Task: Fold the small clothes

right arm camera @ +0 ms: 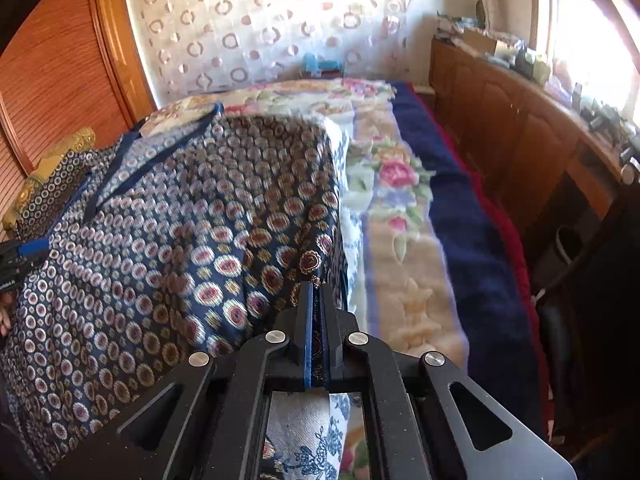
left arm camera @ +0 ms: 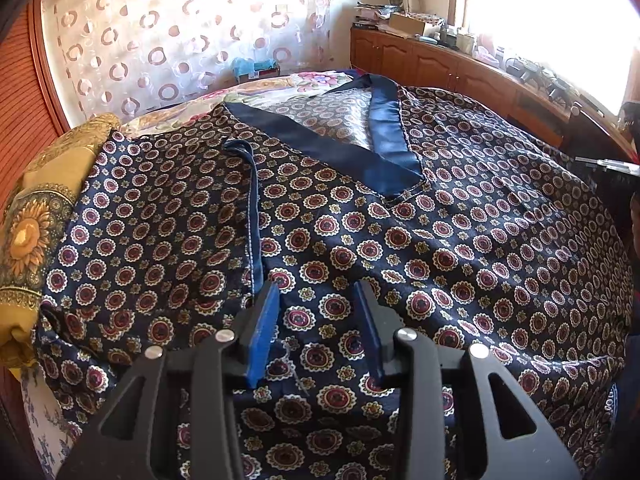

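We see the patterned garment (left arm camera: 400,220) spread across the bed (right arm camera: 400,240), its blue V-neck (left arm camera: 384,160) toward the far side. Our left gripper (left arm camera: 320,300) hovers over the fabric, jaws partly apart, nothing pinched between the pads. Our right gripper (right arm camera: 318,300) is clamped tight on the garment's right edge, lifting it slightly.

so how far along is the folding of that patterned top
Early stage. Done: the patterned top lies spread on the bed, V-neck trim showing. In hand: the right gripper is shut on the top's edge, which looks raised off the bed; the left gripper stands open over the cloth, gripping nothing. Left: no complete fold is visible yet, so all folds remain.
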